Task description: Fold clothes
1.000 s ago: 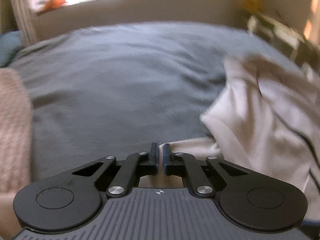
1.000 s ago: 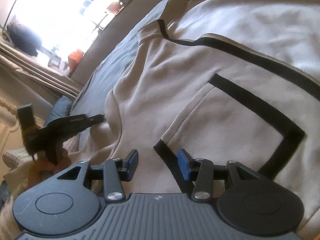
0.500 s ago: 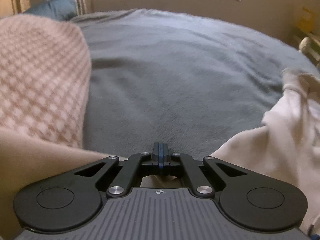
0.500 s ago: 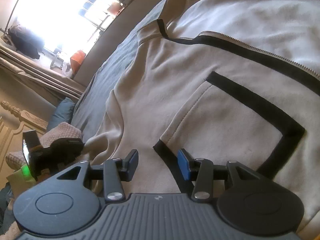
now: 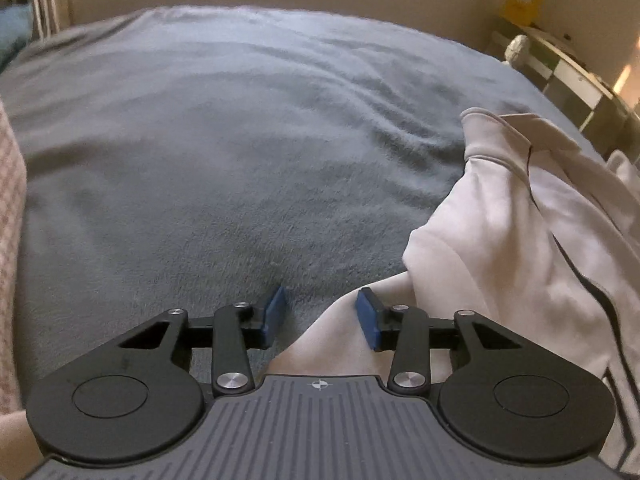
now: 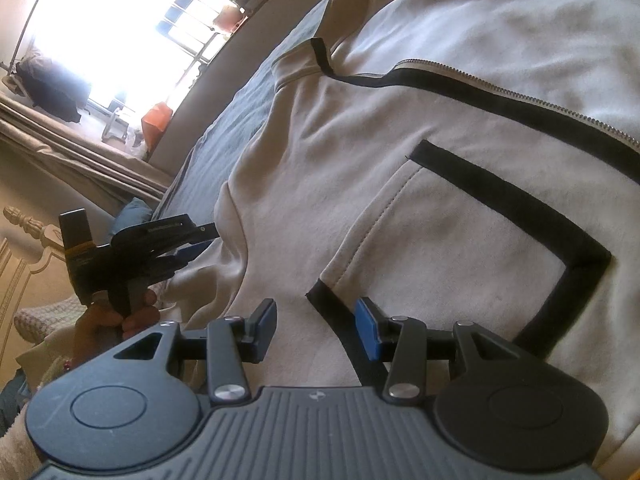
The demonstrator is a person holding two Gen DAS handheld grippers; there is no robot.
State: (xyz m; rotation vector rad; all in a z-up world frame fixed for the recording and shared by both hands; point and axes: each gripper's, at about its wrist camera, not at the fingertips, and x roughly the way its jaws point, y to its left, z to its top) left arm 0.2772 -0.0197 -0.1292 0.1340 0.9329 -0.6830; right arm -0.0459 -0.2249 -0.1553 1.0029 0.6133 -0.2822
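Note:
A cream zip jacket (image 6: 420, 184) with black trim lies spread on the grey bedspread (image 5: 240, 140). In the left wrist view the jacket (image 5: 512, 232) is bunched at the right, and a corner of its cloth reaches between the blue pads. My left gripper (image 5: 320, 314) has its jaws opening, and the pads do not press the cloth. My right gripper (image 6: 316, 326) hovers open over the black-edged pocket (image 6: 480, 248), gripping nothing. The left gripper (image 6: 188, 240) also shows at the left of the right wrist view, held by a hand (image 6: 108, 320).
A pink checked blanket (image 5: 10, 208) lies at the bed's left edge. A bright window (image 6: 120, 28) and a curtain stand beyond the bed. A carved headboard (image 6: 24, 248) is at the left. A checked piece of furniture (image 5: 568, 72) stands at the bed's far right.
The left gripper was shut and has opened, letting go of the jacket cloth. It swung left and then back to the right and lower. The right gripper has stayed put.

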